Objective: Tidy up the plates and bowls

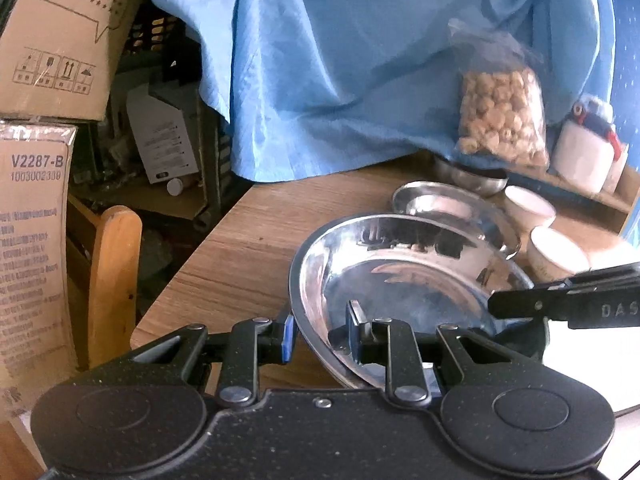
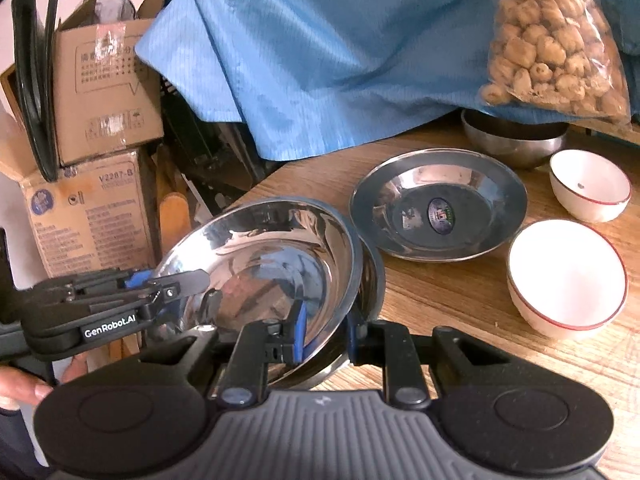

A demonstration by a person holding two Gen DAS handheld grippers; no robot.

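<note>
Steel plate: round, no long axis; tilted, hollow facing up, far rim raised, over a second plate at the table's near corner.
Surface: mirror-polished, reflecting the room.
Left gripper: jaws narrow, pinching the plate's near rim.
Right gripper: jaws narrow, clamped on the rim opposite.
Neighbours: stickered plate, two white red-rimmed bowls, well apart.

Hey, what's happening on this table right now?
A person holds tongs in each hand, both clamped on the rim of a shiny round steel plate: the left tongs and the right tongs grip opposite edges. It sits tilted over the wooden table, beside a second steel plate and two white red-rimmed bowls.
</note>
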